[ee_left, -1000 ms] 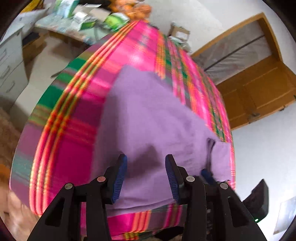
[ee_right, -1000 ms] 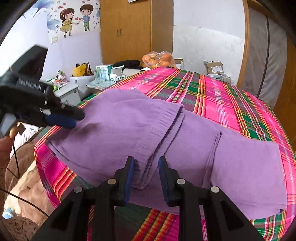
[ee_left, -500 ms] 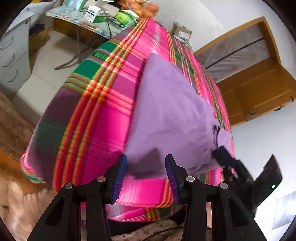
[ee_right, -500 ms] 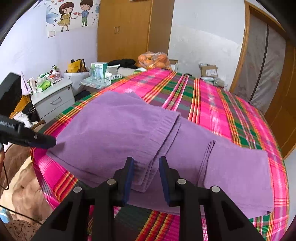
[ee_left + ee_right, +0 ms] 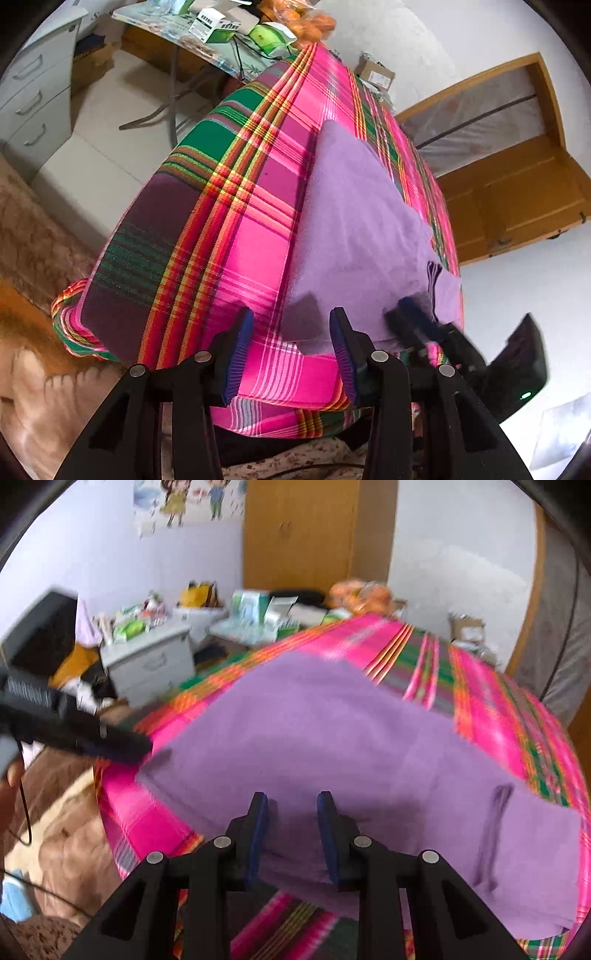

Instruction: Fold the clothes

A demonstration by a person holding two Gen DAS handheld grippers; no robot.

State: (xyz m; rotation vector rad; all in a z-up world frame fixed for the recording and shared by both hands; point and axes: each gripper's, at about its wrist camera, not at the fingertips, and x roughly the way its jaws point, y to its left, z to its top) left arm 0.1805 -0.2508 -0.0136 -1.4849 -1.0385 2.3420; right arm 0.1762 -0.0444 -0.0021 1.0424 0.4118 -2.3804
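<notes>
The purple garment [image 5: 332,746] lies flat on the plaid bed [image 5: 207,229], its near hem along the bottom of both frames. Both tools stand apart and empty: the left tool [image 5: 291,347] over the lower-left corner, the right tool [image 5: 290,830] mid-hem. Best to pinch hem and corner together, lifting evenly. The mattress edge is close; the far bed offers room.

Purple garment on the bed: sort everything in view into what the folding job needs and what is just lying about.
Needed for folding:
- purple garment
- left tool, open
- right tool, open
- plaid bed cover, the work surface

Lying about:
- grey drawer unit
- bag of oranges
- boxes on the side table
- wooden wardrobe
</notes>
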